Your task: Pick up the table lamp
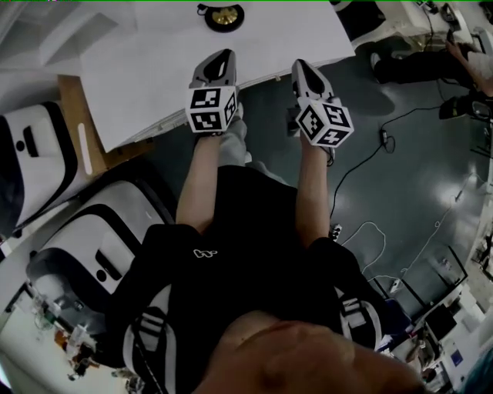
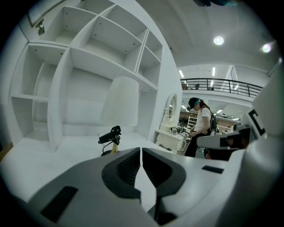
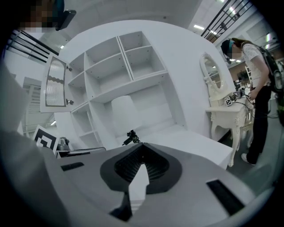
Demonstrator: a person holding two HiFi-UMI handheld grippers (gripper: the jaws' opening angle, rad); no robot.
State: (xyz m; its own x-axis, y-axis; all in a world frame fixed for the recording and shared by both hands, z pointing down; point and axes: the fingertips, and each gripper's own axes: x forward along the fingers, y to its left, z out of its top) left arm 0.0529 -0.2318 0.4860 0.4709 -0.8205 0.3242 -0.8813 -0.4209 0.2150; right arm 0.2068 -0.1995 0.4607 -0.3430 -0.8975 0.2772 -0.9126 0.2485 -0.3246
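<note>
White shelving (image 2: 88,57) with open compartments rises along the far edge of the tabletop (image 1: 154,69). The tabletop is white too and is bare near its front edge. Dark floor (image 1: 408,200) lies in front of the tabletop, with cables (image 1: 362,165) trailing across it.

A white dressing table (image 3: 226,113) with an oval mirror stands off the tabletop's right end. A bystander (image 2: 200,126) stands beside it, facing it.

The lamp (image 2: 119,104) stands upright on the tabletop close to the far edge, just in front of the shelving. It has a pale shade and a black fitting on the stem below the shade. Its round black base (image 1: 224,16) has a brass centre and rests flat on the tabletop. Nothing touches the lamp.

The left claw (image 2: 141,153) is pressed together, with its jaws meeting along a thin seam and nothing between them. It sits over the front edge of the tabletop and points at the lamp, well apart from it.

The right claw (image 3: 142,148) is also pressed together at the tips and is empty. It sits at the front edge beside the left claw, likewise well apart from the lamp.
</note>
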